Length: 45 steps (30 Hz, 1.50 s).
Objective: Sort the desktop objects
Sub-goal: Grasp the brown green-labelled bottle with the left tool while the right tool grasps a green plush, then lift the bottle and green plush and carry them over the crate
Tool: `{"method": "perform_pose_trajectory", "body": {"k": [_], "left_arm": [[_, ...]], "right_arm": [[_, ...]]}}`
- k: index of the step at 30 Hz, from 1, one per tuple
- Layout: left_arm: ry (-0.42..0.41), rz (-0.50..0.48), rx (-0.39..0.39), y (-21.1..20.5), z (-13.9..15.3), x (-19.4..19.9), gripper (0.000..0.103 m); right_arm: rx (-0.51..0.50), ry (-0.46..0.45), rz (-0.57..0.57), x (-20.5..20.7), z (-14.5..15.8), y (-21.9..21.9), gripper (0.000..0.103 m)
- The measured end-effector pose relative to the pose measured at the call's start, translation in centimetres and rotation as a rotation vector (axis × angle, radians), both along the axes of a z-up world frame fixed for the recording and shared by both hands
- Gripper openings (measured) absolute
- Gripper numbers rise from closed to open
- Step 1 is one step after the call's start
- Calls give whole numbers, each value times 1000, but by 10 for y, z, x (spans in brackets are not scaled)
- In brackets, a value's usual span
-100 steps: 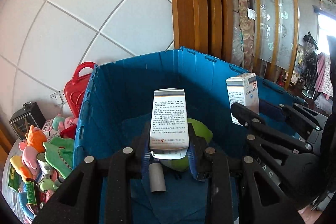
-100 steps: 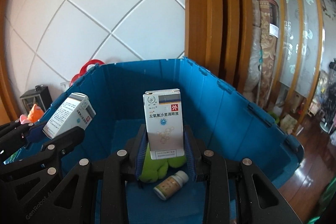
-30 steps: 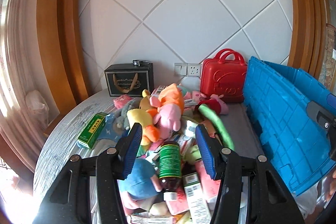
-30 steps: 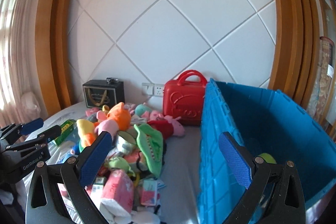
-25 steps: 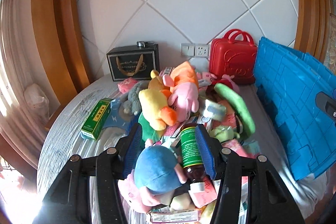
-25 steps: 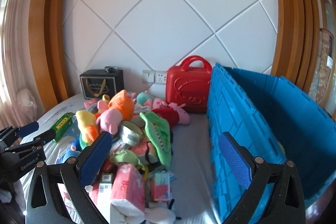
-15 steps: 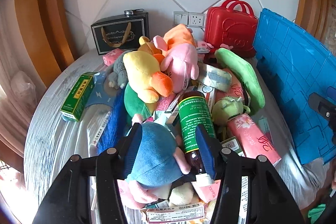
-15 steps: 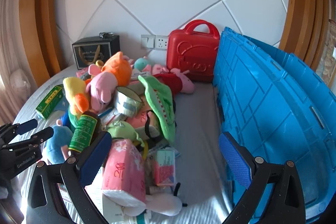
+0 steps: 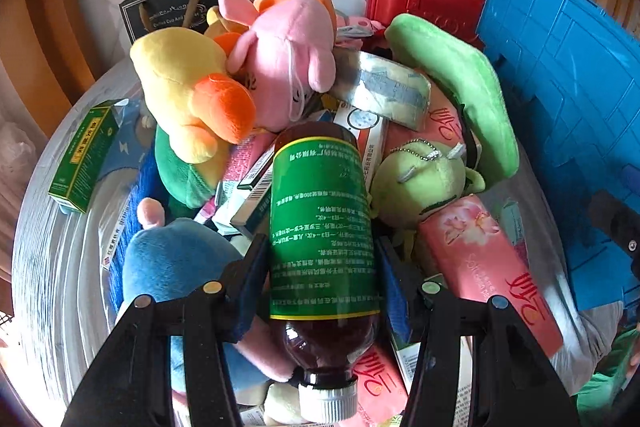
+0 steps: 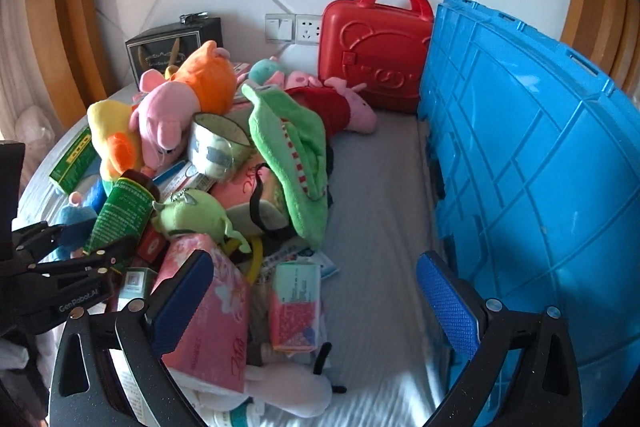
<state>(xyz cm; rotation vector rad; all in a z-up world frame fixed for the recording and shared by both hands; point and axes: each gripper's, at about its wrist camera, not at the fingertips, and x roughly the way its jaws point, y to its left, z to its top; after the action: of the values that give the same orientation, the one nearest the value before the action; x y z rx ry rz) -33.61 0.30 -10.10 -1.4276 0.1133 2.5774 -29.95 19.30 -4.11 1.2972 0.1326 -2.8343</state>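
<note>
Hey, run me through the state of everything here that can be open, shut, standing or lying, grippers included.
left gripper: open, jaws either side of the bottle
right gripper: open wide, gripping nothing
brown bottle: capped, lying on the pile
red case: shut, upright
blue crate: upright, inside hidden
green box: lying flat

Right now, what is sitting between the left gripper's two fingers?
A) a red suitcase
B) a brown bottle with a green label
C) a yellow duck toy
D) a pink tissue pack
B: the left gripper has its blue pads on either side of the brown bottle, green label facing up.
</note>
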Motion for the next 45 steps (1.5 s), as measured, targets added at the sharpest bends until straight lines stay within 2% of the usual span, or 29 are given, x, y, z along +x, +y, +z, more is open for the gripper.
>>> {"method": "perform_pose_trajectory", "body": {"k": [1, 4, 9, 13, 15, 17, 21, 24, 26, 27, 29, 30, 35, 45], "left_arm": [[-3, 5, 6, -1, -3, -2, 51], [58, 12, 5, -4, 5, -6, 51], [233, 35, -31, -4, 43, -19, 51], [279, 27, -23, 0, 58, -41, 51], [290, 19, -20, 3, 59, -51, 51], [303, 8, -20, 7, 59, -58, 51], [315, -20, -42, 16, 52, -67, 51], [293, -35, -26, 19, 45, -73, 51], [277, -43, -17, 22, 41, -75, 51], [273, -47, -18, 23, 39, -76, 51], [276, -55, -26, 27, 38, -76, 51], [275, -58, -21, 27, 38, -75, 51], [292, -51, -3, 26, 46, -69, 51], [413, -66, 36, 25, 102, -28, 51]], "right_arm": [[-2, -4, 3, -2, -2, 0, 103], [-6, -17, 2, -10, -9, 2, 103], [-39, -18, 4, -31, -16, 3, 103], [-66, -20, 6, -58, -20, -1, 102], [-62, -20, 13, -71, -23, -7, 95], [-63, -27, 28, -83, -26, -13, 82], [-42, -41, 49, -100, -37, -24, 74], [-23, -50, 47, -109, -44, -27, 62], [-20, -63, 45, -116, -48, -27, 44], [-17, -72, 46, -119, -51, -27, 38], [-14, -88, 45, -125, -56, -26, 13], [-12, -89, 48, -127, -56, -26, 9], [-3, 9, 67, -113, -28, -30, 5], [2, 251, 88, -56, 62, -40, 5]]}}
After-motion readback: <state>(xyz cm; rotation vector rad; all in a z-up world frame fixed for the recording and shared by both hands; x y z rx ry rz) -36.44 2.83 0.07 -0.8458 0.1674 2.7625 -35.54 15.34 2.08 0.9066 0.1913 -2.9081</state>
